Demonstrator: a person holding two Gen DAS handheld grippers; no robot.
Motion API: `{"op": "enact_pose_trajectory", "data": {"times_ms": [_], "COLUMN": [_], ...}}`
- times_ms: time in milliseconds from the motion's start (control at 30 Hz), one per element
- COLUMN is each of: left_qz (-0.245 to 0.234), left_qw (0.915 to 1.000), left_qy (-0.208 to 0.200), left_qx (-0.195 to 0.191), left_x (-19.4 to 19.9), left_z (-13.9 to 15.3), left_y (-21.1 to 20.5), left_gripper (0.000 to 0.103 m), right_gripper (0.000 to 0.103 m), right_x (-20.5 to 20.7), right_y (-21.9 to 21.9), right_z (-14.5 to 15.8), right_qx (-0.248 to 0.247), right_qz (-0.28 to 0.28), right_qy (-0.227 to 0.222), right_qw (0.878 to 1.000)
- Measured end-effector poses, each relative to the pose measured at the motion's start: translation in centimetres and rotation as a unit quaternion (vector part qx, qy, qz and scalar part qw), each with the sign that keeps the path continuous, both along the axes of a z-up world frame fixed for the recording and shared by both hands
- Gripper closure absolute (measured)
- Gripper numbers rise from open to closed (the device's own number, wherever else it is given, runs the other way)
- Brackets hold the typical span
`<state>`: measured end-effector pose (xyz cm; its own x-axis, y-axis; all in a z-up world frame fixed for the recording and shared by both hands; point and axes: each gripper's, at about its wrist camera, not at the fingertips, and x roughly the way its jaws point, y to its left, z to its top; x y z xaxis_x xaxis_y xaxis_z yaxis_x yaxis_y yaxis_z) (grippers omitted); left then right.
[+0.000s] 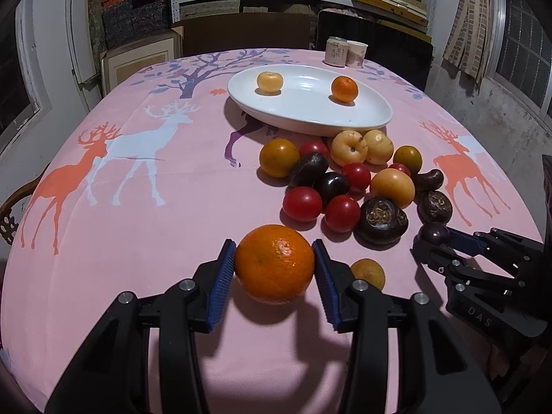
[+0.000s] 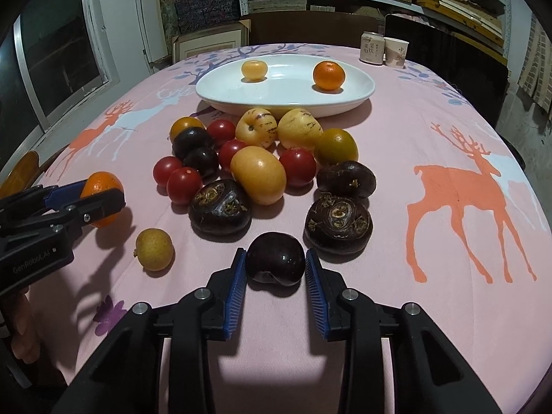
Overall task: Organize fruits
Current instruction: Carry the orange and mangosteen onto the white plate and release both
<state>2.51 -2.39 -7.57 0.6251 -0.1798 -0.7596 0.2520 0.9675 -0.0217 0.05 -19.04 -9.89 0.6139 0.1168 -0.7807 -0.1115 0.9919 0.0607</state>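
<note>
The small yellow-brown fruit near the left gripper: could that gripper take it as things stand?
Probably not yet. The left gripper is shut on the orange, so its jaws are occupied. The small yellow-brown fruit itself lies alone on the tablecloth, unobstructed.

Right gripper (image 1: 435, 238): body cut off by the left-wrist frame's right edge. Dark fruit (image 1: 434, 234) between its fingers: mostly hidden there. Can (image 2: 372, 47) and paper cup (image 2: 395, 51): print too small to read. Hand (image 2: 20, 327): cropped at left edge.
</note>
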Motion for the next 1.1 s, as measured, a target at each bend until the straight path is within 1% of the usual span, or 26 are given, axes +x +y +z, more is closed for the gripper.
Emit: {"op": "enact_pose_trajectory", "data": {"times_ms": [100,167,200,300,367,633,767,933,1100], "left_qz": [0.001,0.002,0.002,0.003,0.002,-0.004,-0.008,-0.017,-0.014], "left_qw": [1.0000,1.0000,1.0000,0.9999,0.9999,0.9995,0.9994,0.9991,0.9982], "left_qy": [0.000,0.000,-0.002,-0.009,-0.013,-0.031,-0.033,-0.039,-0.055], "left_qx": [0.001,0.001,0.001,0.004,0.004,0.007,0.009,0.004,0.018], "left_x": [0.0,0.0,0.0,-0.3,-0.4,-0.5,0.1,2.3,7.3], "left_z": [0.0,0.0,0.1,0.5,0.8,2.4,2.9,4.4,6.3], "left_y": [0.1,0.1,0.2,0.2,0.3,-0.2,-0.8,-1.8,-3.5], "left_gripper": [0.059,0.059,0.059,0.059,0.059,0.059,0.059,0.059,0.058], "right_gripper": [0.071,0.071,0.071,0.071,0.071,0.071,0.071,0.071,0.071], "right_x": [-0.2,-0.5,-0.9,-1.8,-2.0,-1.1,-0.5,1.7,6.1], "right_y": [0.2,0.3,0.4,0.7,0.5,-1.1,-1.5,-2.4,-3.8], "right_z": [0.0,0.2,0.5,1.7,2.4,4.0,4.5,6.6,9.2], "right_qx": [-0.007,0.002,0.007,-0.006,-0.007,-0.005,-0.003,0.002,0.010], "right_qz": [0.005,0.012,0.016,0.025,0.026,0.008,0.006,0.005,0.002], "right_qy": [-0.004,-0.008,-0.015,-0.041,-0.049,-0.061,-0.064,-0.079,-0.090], "right_qw": [1.000,1.000,1.000,0.999,0.998,0.998,0.998,0.997,0.996]}}
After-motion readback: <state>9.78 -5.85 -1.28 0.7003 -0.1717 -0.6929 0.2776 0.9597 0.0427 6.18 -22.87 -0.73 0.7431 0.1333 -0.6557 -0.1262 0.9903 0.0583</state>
